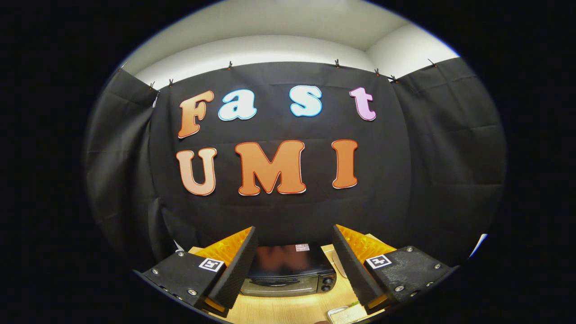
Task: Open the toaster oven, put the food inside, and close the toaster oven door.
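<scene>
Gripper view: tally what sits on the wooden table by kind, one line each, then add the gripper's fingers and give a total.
Toaster oven, door shut, beyond the fingers: 1
Tray, partly in view near the right-hand finger, contents too cut off to tell: 1
Gripper fingers, spread apart with nothing between them: 2
Total: 4

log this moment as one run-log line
tongs: open, empty, held above table | oven: between fingers, beyond them, door shut | tray: on table, near right finger
</scene>
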Demonstrator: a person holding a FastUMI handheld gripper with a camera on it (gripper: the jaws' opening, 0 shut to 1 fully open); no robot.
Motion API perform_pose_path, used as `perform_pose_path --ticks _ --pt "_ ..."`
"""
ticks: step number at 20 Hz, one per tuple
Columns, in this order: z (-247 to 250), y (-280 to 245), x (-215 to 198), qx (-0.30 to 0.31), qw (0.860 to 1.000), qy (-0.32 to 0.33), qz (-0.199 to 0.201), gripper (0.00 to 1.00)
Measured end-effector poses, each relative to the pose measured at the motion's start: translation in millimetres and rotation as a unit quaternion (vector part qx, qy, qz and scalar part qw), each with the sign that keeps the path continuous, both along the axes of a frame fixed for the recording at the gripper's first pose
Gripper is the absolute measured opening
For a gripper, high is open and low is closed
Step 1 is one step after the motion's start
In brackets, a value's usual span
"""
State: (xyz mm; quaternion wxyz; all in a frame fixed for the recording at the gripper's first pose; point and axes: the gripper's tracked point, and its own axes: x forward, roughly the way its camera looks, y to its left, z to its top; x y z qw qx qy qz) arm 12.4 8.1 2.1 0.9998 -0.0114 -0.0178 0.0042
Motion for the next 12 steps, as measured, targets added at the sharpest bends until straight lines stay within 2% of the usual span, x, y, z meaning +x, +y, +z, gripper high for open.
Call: perform_pose_path --ticks 8,12 --pt "-26.7 21.3 22.6 0.014 1.0 0.005 0.026 0.99" --pt "-51.9 17.3 39.2 0.021 1.0 0.015 0.017 0.99"
